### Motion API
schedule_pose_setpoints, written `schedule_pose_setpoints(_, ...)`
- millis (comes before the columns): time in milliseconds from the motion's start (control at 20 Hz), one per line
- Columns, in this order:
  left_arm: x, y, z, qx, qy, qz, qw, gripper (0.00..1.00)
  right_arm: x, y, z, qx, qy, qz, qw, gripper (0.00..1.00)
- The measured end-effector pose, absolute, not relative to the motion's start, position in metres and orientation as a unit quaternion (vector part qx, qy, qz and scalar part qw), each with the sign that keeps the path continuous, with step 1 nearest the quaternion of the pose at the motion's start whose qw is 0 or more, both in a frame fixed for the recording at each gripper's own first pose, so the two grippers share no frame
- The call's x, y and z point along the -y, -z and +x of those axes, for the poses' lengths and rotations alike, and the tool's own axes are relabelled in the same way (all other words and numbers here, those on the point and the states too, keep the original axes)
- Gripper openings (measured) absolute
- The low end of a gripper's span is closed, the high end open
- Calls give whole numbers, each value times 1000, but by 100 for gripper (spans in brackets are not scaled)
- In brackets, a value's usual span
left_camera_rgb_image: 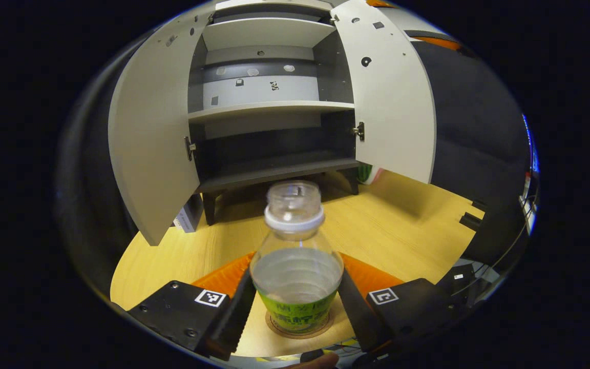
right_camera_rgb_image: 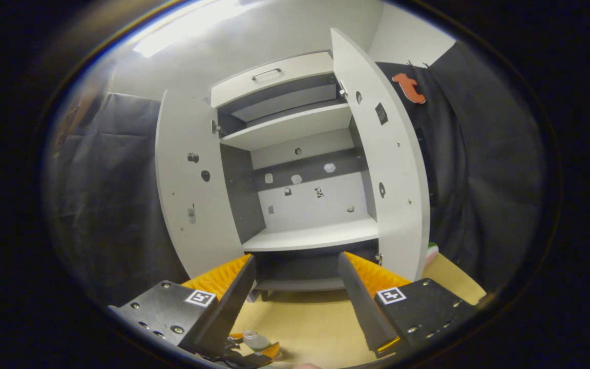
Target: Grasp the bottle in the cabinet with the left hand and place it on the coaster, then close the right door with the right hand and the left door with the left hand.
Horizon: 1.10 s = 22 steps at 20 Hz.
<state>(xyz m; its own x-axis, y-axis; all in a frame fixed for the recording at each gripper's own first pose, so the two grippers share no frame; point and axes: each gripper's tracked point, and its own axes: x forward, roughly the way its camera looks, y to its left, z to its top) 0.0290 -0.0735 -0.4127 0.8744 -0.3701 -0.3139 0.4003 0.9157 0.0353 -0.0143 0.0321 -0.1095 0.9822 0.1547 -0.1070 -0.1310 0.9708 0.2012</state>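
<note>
While the left gripper [left_camera_rgb_image: 295, 307] clamps a clear ribbed bottle [left_camera_rgb_image: 296, 266] on the round coaster [left_camera_rgb_image: 300, 328], the right gripper [right_camera_rgb_image: 295, 302] gapes.

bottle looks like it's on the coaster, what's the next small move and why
Probably open the left gripper and back off: the bottle stands upright on the coaster with the fingers at its sides, and both cabinet doors are open.
</note>
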Motion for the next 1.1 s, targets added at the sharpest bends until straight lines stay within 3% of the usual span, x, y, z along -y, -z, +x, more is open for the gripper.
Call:
schedule_pose_setpoints(150, 73, 402, 23, -151, 205, 45, 966, 84, -30, 114, -11, -66, -70, 101, 990, 98)
schedule_pose_setpoints(500, 73, 338, 19, -144, 199, 14, 969, 96, -18, 110, -14, -70, -71, 95, 990, 98)
schedule_pose_setpoints(1100, 55, 101, 20, -6, 191, -17, 981, 95, 91, 33, -12, 35, -7, 77, 996, 99)
